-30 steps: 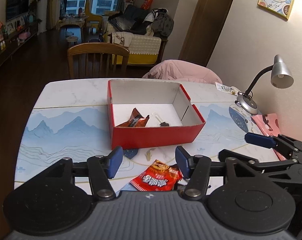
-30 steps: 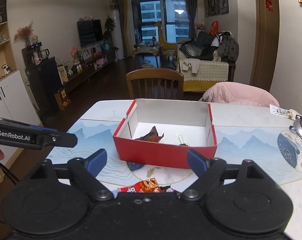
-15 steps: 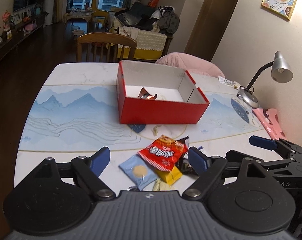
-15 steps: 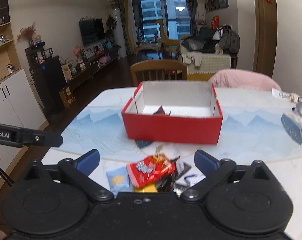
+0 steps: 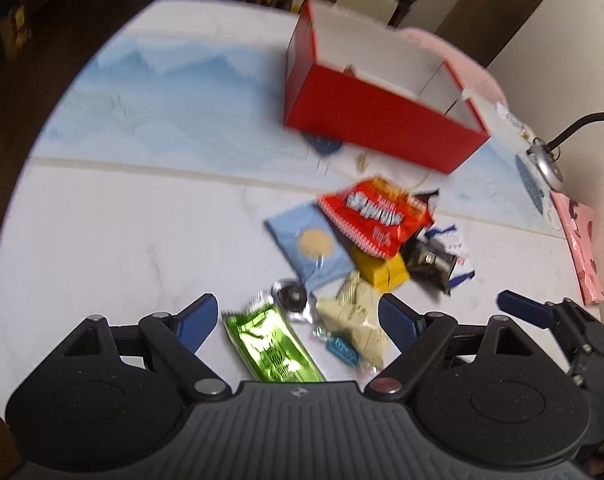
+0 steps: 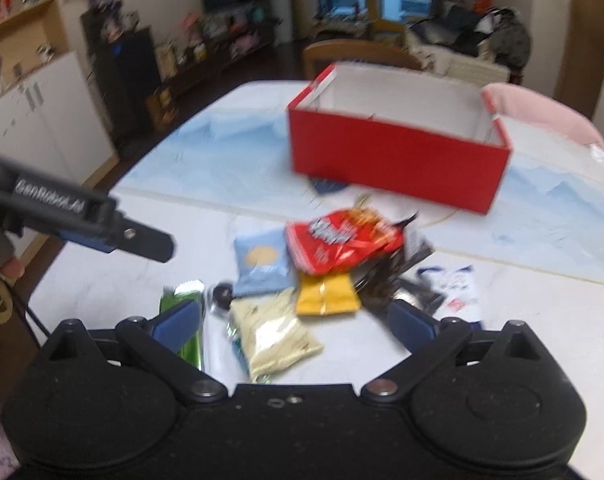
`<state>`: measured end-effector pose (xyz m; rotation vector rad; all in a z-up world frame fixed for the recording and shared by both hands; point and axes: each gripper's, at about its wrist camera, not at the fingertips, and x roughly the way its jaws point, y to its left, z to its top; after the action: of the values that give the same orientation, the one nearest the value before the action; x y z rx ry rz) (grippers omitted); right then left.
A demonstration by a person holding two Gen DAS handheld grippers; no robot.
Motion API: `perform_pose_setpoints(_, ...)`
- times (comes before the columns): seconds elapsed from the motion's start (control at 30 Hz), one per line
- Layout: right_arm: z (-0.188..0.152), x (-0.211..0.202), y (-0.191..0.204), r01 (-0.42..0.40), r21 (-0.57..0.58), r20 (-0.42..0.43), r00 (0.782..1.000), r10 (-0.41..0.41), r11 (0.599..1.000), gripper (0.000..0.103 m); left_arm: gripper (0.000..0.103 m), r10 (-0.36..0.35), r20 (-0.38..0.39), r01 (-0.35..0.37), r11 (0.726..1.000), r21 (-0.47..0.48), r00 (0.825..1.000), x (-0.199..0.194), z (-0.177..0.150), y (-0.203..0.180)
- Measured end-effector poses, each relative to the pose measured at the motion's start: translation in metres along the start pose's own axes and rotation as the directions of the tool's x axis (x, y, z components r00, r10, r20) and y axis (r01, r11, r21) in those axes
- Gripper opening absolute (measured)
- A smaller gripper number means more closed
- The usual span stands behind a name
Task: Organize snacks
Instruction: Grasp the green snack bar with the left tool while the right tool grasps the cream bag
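Red cardboard marks my far limit: the box (image 5: 376, 128) stands open-topped past the snack pile, apart from it, with a strip of bare table between. White marble table (image 5: 113, 240) lies clear to the left of the pile, right out to its rounded edge. My left gripper (image 5: 295, 320) has its jaws spread wide and grasping nothing, the green packet (image 5: 271, 344) and the cream packet (image 5: 356, 316) lying between the pads. My right gripper (image 6: 291, 318) is likewise released, over the cream packet (image 6: 275, 334) and the yellow packet (image 6: 326, 294). The red bag (image 5: 376, 212) rests on top of the light-blue packet (image 5: 314, 244). Only the left view shows the lamp (image 5: 554, 152) and a pink item at the right edge; only the right view shows the cabinets (image 6: 41, 120) beyond the left edge.
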<state>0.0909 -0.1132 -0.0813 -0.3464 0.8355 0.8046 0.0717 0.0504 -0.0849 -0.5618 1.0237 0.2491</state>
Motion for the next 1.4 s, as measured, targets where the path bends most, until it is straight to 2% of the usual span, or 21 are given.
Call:
perform_pose_setpoints(0.3, -0.007, 0.045, 0.005, -0.057, -0.089, -0.127, 0.991, 0.045, 0.994, 0.095, 0.088, 0.08, -0.154, -0.097, 0.99, -0.104, 0.985, 0.048, -0.014, 0.014)
perform_pose_setpoints(0.4, -0.007, 0.057, 0.003, -0.07, -0.098, -0.167, 0.985, 0.053, 0.993, 0.09, 0.088, 0.101, -0.168, -0.123, 0.984, -0.127, 0.981, 0.056, -0.017, 0.017)
perform_pose_setpoints(0.63, -0.004, 0.074, 0.002, -0.118, -0.142, -0.221, 0.972, 0.085, 0.983, 0.081, 0.088, 0.095, -0.193, -0.131, 0.974, -0.183, 0.976, 0.067, -0.023, 0.021)
perform_pose_setpoints(0.97, -0.002, 0.088, 0.005, -0.153, -0.174, -0.258, 0.96, 0.105, 0.973, 0.068, 0.087, 0.133, -0.199, -0.167, 0.972, -0.165, 0.971, 0.078, -0.027, 0.01)
perform_pose_setpoints(1.07, -0.001, 0.089, 0.005, -0.145, -0.183, -0.255, 0.962, 0.095, 0.972, 0.062, 0.078, 0.139, -0.201, -0.172, 0.972, -0.158, 0.97, 0.077, -0.028, 0.008)
perform_pose_setpoints(1.17, -0.002, 0.089, 0.005, -0.141, -0.181, -0.253, 0.963, 0.092, 0.973, 0.059, 0.068, 0.166, -0.204, -0.189, 0.977, -0.099, 0.965, 0.08, -0.028, 0.001)
perform_pose_setpoints(1.23, -0.002, 0.09, 0.005, -0.138, -0.184, -0.251, 0.964, 0.09, 0.973, 0.059, 0.057, 0.162, -0.203, -0.182, 0.979, -0.086, 0.966, 0.079, -0.028, -0.001)
perform_pose_setpoints(1.4, -0.004, 0.088, 0.007, -0.122, -0.188, -0.236, 0.969, 0.076, 0.974, 0.052, 0.051, 0.156, -0.205, -0.174, 0.982, -0.073, 0.966, 0.077, -0.028, 0.0)
